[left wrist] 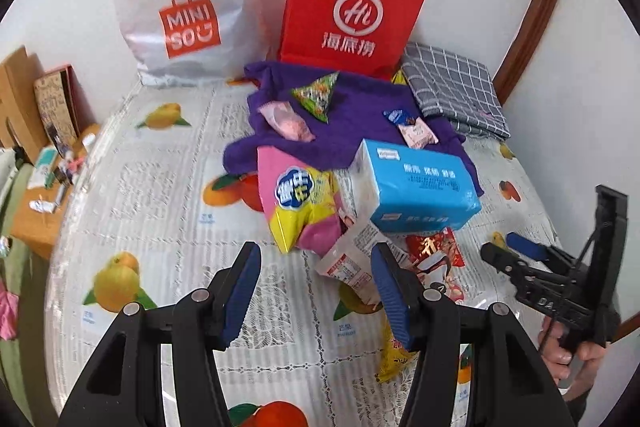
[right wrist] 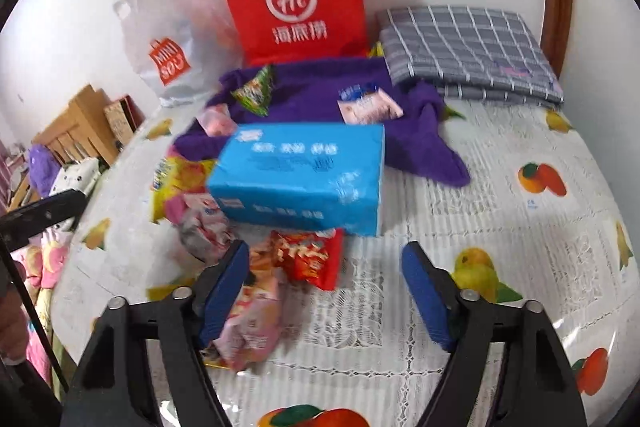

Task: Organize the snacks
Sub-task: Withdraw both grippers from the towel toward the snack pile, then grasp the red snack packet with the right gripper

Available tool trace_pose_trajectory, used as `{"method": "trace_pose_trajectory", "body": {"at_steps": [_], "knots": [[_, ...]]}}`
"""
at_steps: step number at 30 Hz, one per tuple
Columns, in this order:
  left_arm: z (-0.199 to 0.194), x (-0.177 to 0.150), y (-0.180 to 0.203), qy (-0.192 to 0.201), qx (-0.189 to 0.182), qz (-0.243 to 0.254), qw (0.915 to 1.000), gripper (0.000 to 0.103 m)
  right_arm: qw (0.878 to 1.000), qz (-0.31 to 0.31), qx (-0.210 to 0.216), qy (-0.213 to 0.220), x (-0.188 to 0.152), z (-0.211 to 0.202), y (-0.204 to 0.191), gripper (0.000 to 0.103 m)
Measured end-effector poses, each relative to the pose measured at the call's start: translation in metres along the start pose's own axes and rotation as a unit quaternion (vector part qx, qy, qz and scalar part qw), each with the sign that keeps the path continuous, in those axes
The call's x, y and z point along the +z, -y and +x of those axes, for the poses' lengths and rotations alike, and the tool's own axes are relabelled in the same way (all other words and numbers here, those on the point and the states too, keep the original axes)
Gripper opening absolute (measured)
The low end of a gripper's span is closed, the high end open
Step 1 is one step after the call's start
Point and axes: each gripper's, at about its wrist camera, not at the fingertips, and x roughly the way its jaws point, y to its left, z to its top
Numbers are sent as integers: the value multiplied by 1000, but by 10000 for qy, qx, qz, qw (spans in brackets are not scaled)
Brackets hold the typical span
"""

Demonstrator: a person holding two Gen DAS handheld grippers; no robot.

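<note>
White walls stand behind a table with a fruit-printed lace tablecloth [left wrist: 160,187]. At the back stand a red paper bag [left wrist: 352,7] and a white plastic bag [left wrist: 188,7], with a grey checked cloth [left wrist: 452,87] to the right. A purple towel [left wrist: 360,131] carries small snack packets. In front of it, a blue tissue pack [left wrist: 416,183] lies on a heap of snacks, beside a pink and yellow snack bag [left wrist: 300,203]. A red snack packet [right wrist: 308,255] lies just below the pack. The left gripper [left wrist: 316,291] hangs over the heap, its jaws apart and empty. The right gripper [right wrist: 324,291] is also apart, with nothing pressed between its pads.
</note>
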Motion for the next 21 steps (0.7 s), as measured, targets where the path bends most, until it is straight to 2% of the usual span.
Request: {"method": "trace_pose_trajectory", "body": {"at_steps": [5, 9, 14, 18, 21], "knots": [[19, -2, -3, -156, -28, 3, 9999, 55, 9995, 145, 102, -278, -4, 29, 8, 66], [32, 0, -8, -320, -102, -29, 9994, 55, 9987, 264, 198, -384, -3, 46, 12, 65], [40, 2, -11, -362, -57, -47, 9993, 58, 9971, 100, 444, -606, 1, 63, 3, 65], [45, 2, -15, -426, -45, -73, 9991, 59, 9964, -111, 370, -760, 2, 77, -8, 66], [48, 2, -18, -460, -20, -102, 9989, 59, 9971, -301, 195, -670, 3, 82, -17, 67]]}}
